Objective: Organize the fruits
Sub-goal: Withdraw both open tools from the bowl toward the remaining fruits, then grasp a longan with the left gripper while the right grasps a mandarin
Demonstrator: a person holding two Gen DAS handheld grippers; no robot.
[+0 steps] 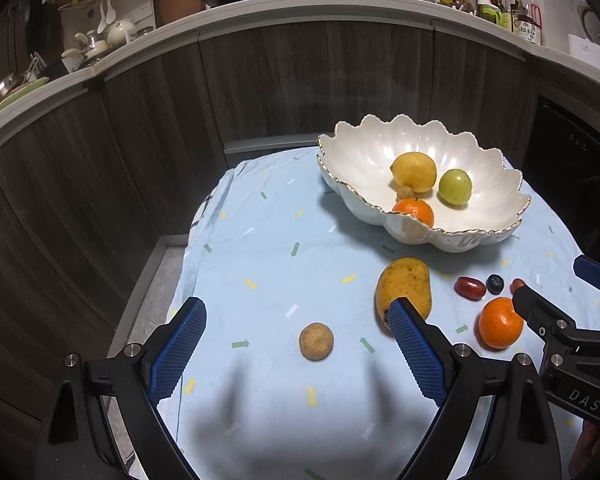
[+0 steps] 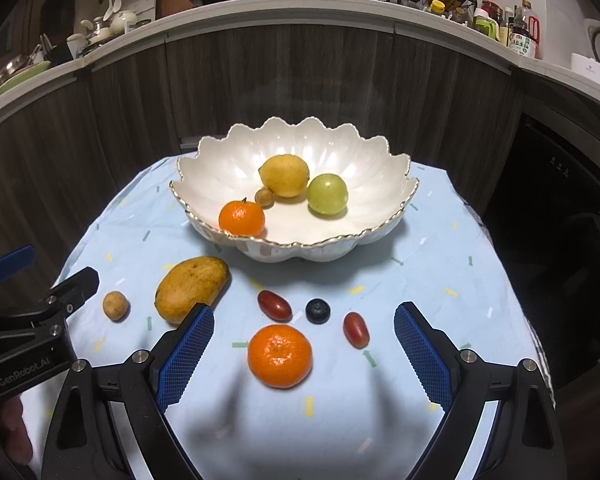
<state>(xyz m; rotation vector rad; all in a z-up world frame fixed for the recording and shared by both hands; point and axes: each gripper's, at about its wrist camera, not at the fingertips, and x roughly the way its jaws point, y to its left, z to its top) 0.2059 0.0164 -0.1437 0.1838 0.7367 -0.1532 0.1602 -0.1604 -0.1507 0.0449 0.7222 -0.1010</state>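
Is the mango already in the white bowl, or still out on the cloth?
Out. The mango lies on its side on the blue cloth, in front of the white bowl, apart from its base.

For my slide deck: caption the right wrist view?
Open right gripper above a tangerine on the blue cloth; scalloped bowl behind holds four fruits.

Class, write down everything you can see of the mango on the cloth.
The mango is oblong, yellow-orange with brown speckles and a darker patch at its near end, smooth-skinned and whole. It lies on its side on the pale blue cloth, slanting from near left to far right in the right wrist view, in front of the white bowl and outside it. Nothing but the cloth touches it. In both wrist views a blue pad covers its near end.
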